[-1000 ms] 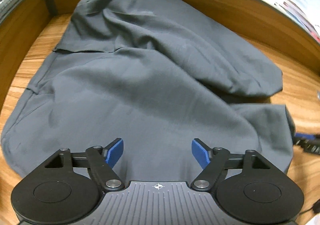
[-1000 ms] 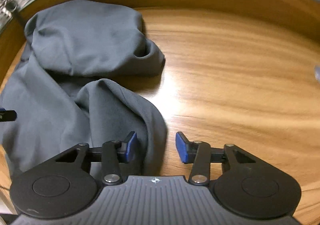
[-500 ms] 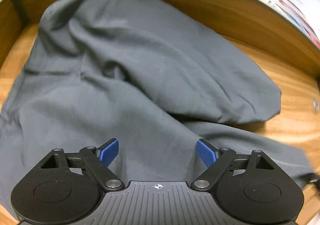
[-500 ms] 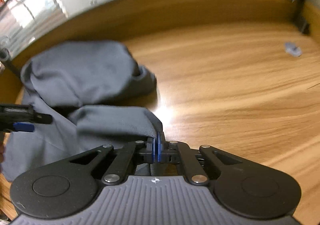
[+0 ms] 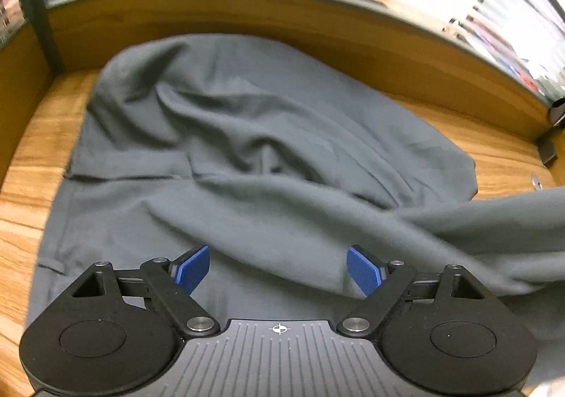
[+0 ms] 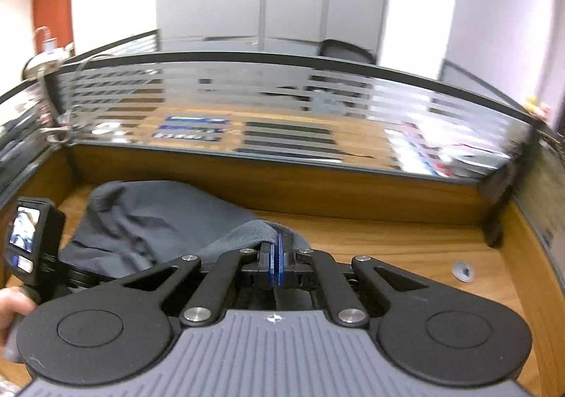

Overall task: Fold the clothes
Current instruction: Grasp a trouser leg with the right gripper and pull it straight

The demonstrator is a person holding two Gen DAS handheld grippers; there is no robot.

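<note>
A dark grey garment (image 5: 247,157) lies rumpled on the wooden desk (image 5: 21,192). My left gripper (image 5: 279,271) hovers open above its near part, blue pads wide apart with only cloth below them. A stretch of the cloth rises off the desk toward the right edge of the left wrist view. My right gripper (image 6: 279,256) is shut on a fold of the grey garment (image 6: 148,220), holding it well above the desk. The left gripper's camera body (image 6: 31,241) and a hand (image 6: 10,305) show at the left of the right wrist view.
A wooden back panel with striped frosted glass (image 6: 282,121) walls the desk at the rear and sides. A small grey cable grommet (image 6: 462,270) sits in the desk at the right. Bare wood (image 6: 406,241) lies right of the garment.
My right gripper closed on the garment's edge and rose steeply, pulling that part of the cloth up off the desk. The left gripper stayed open and lifted a little.
</note>
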